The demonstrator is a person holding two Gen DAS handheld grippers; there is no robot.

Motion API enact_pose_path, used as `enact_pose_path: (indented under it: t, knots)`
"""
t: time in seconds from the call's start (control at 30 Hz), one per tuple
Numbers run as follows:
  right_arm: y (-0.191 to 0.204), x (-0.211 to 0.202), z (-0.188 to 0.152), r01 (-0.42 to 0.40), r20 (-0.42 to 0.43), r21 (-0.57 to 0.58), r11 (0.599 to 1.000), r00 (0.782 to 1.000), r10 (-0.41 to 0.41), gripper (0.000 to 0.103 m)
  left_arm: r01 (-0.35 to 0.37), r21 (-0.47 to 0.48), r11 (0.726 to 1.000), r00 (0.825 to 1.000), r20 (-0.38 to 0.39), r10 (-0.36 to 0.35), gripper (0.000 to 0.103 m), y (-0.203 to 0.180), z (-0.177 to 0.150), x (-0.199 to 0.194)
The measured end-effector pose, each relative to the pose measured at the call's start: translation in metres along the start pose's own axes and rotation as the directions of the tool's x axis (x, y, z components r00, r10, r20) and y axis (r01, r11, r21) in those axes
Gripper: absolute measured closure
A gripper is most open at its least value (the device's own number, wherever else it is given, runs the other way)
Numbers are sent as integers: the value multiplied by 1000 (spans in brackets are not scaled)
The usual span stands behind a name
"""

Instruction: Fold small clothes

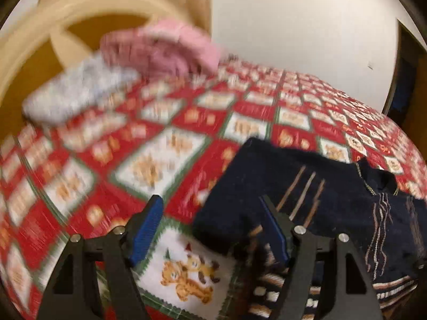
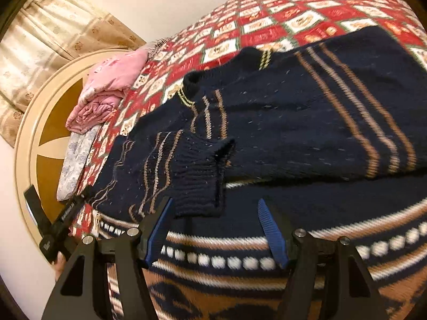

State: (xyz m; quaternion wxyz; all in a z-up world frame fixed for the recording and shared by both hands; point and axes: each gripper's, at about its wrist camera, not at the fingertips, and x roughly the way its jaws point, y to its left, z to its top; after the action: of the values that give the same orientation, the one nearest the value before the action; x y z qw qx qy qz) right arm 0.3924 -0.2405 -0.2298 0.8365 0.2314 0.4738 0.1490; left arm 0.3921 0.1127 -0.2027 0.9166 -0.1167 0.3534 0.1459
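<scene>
While the navy sweater (image 2: 280,122) lies spread on the red patchwork bedspread (image 1: 186,144), both grippers hang above it with fingers spread, holding nothing. Over the sweater's near hem sits the right gripper (image 2: 213,226), one sleeve cuff just beyond its fingertips. At the sweater's left edge the left gripper (image 1: 210,226) straddles knit and bedspread. Beyond the sweater, by the headboard (image 2: 29,133), pink folded clothes (image 2: 106,90) rest on a pale folded garment (image 2: 77,157).
</scene>
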Motion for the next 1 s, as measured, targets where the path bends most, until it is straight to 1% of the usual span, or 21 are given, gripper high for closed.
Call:
enact_pose_path:
  t: [0.03, 0.07, 0.13, 0.17, 0.2, 0.23, 0.27, 0.3, 0.33, 0.37, 0.4, 0.53, 0.67, 0.8, 0.9, 1.0]
  knots:
    - [4, 4, 2, 14, 8, -7, 1000, 1000, -14, 37, 14, -29, 999, 999, -29, -15, 28, 6, -2, 5]
    - [7, 6, 4, 25, 13, -15, 1000, 1000, -25, 37, 31, -56, 998, 999, -39, -33, 28, 9, -2, 6]
    - [14, 13, 6, 40, 8, -33, 999, 999, -40, 44, 79, -82, 993, 997, -12, -80, 28, 11, -5, 0]
    - [19, 17, 7, 52, 3, -49, 997, 999, -52, 51, 94, -78, 993, 995, -10, -95, 24, 9, -7, 0]
    - [23, 17, 7, 63, 4, -65, 996, 998, -63, 57, 115, -59, 992, 993, -24, -117, 21, 6, -10, 2]
    - [26, 18, 6, 72, 3, -81, 994, 997, -72, 62, 130, -49, 990, 990, -42, -132, 21, 1, -10, 7]
    - [30, 19, 5, 82, 1, -103, 991, 997, -82, 72, 130, -51, 990, 990, -56, -133, 21, 2, -10, 8]
    - [35, 18, 2, 98, 7, -128, 987, 995, -98, 79, 128, -64, 990, 989, -62, -132, 21, 4, -11, 9]
    - [37, 17, 1, 110, 15, -148, 983, 994, -109, 84, 145, -78, 986, 987, -63, -150, 21, 6, -11, 9]
    - [41, 13, 0, 131, 34, -177, 975, 991, -127, 94, 163, -96, 982, 983, -63, -170, 21, 9, -12, 8]
    - [42, 10, 0, 141, 46, -191, 971, 990, -135, 96, 169, -111, 979, 982, -62, -176, 21, 13, -12, 11]
    - [53, -7, 11, 177, 106, -250, 952, 982, -155, 97, 197, -141, 970, 977, -60, -207, 21, 18, -11, 15]
    - [63, -21, 35, 257, 179, -312, 915, 961, -209, 97, 221, -132, 966, 971, -60, -230, 18, 16, -12, 15]
    - [61, -27, 51, 312, 217, -330, 891, 944, -250, 98, 241, -132, 962, 967, -57, -250, 17, 17, -12, 14]
    - [54, -36, 57, 325, 233, -324, 889, 938, -258, 98, 257, -146, 955, 963, -43, -265, 17, 20, -12, 13]
    - [46, -46, 59, 359, 269, -315, 878, 922, -280, 98, 260, -153, 953, 962, -48, -270, 17, 21, -12, 14]
